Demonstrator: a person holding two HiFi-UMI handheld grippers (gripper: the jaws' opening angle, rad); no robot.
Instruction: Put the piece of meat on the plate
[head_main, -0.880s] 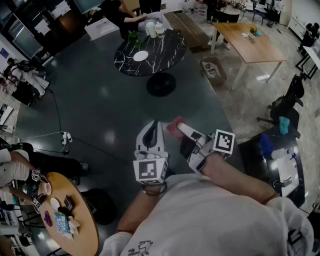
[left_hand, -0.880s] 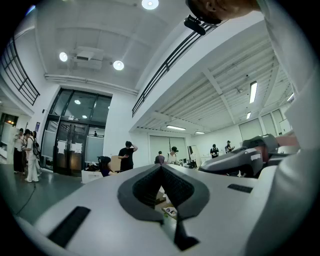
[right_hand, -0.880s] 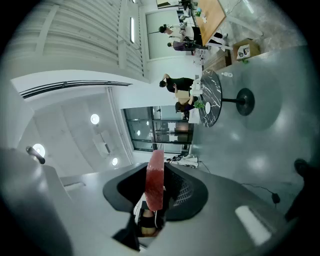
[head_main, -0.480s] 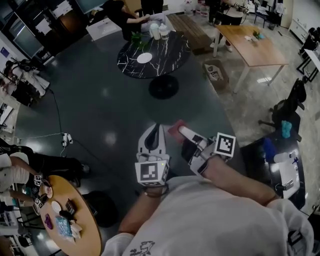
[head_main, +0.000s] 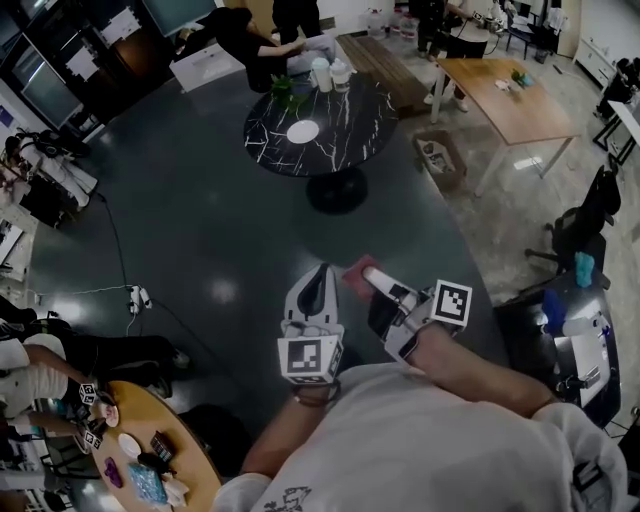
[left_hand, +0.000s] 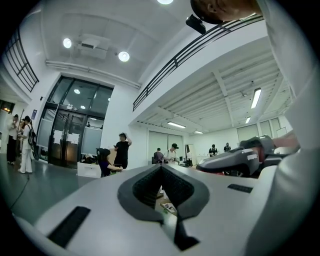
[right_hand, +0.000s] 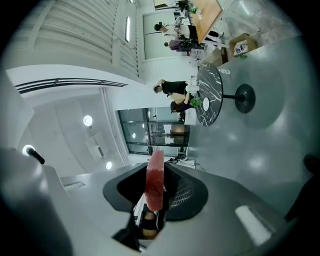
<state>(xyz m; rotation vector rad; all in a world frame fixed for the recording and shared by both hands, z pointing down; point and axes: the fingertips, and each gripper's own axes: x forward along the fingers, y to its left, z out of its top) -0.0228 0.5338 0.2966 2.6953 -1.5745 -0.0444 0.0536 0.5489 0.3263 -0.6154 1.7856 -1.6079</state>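
Currently: one meat piece (right_hand: 155, 181) clamped in right gripper (head_main: 367, 279); left gripper (head_main: 318, 275) closed, empty; one plate (head_main: 302, 131).

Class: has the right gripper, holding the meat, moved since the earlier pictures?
Yes, slightly: the right gripper with the piece of meat has been carried toward the black marble table, which now looks larger.

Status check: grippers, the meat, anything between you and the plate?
Left gripper shut, empty. Right gripper shut on the piece of meat, held aloft. Plate bare on the marble table ahead; only floor between.
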